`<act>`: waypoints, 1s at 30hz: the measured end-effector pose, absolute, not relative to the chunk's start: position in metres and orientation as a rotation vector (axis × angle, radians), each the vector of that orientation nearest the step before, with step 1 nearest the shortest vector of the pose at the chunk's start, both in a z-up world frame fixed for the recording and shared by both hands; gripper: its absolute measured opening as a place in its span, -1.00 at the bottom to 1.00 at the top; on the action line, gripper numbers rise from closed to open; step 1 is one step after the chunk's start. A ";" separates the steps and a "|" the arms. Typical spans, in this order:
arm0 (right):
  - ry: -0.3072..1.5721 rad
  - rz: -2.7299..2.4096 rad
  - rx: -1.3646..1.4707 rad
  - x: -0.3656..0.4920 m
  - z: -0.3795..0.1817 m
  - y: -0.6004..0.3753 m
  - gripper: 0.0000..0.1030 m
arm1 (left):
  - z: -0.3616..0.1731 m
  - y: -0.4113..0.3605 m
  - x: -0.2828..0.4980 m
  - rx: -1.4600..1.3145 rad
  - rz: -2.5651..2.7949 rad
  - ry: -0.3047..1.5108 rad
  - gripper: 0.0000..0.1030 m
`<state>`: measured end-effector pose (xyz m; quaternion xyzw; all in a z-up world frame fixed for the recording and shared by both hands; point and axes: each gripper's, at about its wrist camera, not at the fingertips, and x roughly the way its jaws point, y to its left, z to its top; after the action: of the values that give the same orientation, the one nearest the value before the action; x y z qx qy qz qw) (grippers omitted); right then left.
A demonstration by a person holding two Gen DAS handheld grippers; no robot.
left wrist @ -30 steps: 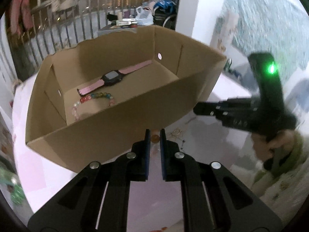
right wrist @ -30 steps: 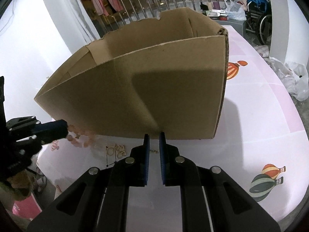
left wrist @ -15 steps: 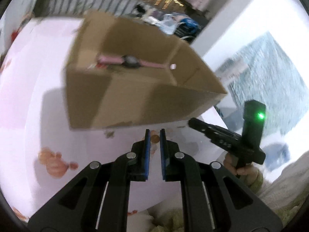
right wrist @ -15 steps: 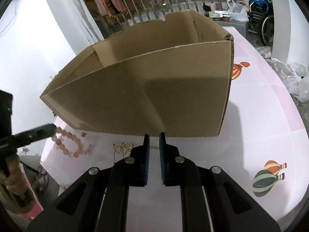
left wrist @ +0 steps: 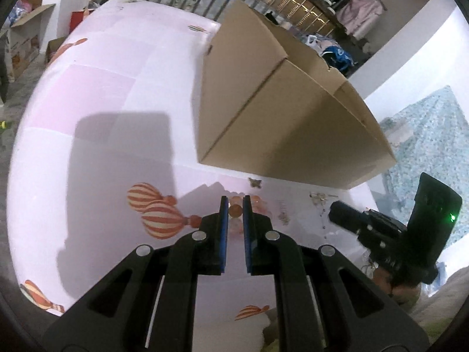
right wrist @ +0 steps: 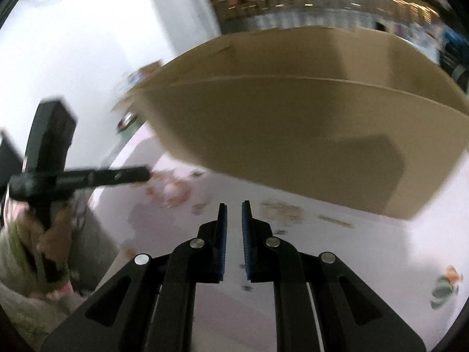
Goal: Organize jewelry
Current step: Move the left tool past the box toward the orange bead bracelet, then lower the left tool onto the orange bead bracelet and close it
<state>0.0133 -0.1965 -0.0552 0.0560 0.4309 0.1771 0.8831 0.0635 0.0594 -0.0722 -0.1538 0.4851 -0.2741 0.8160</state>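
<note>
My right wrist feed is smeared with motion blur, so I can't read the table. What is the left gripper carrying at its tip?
Observer: The left gripper is closed on a string of peach beads; one round bead shows in the narrow gap at its tip.
Operator: Anything loose on the table near the box?
Observer: Yes, a small butterfly-shaped piece lies on the pink tablecloth, just in front of the cardboard box.
Operator: And further to the right?
Observer: A little gold-coloured cluster lies near the box's right corner, close ahead of the right gripper.
</note>
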 end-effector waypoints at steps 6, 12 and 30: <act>0.917 0.402 0.012 0.034 -0.061 -0.173 -0.79 | -0.072 0.052 0.061 -0.262 -0.557 1.023 -0.84; 0.944 0.398 -0.090 0.048 -0.069 -0.154 -0.79 | -0.078 0.056 0.061 -0.199 -0.524 1.017 -0.84; 0.983 0.245 -0.117 0.032 -0.071 -0.170 -0.79 | -0.064 0.055 0.047 -0.061 -0.475 0.900 -0.36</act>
<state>0.0325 -0.1696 -0.0707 -0.0558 0.4705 0.1174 0.8728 0.0473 0.0553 -0.0645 -0.0293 0.4309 -0.2272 0.8728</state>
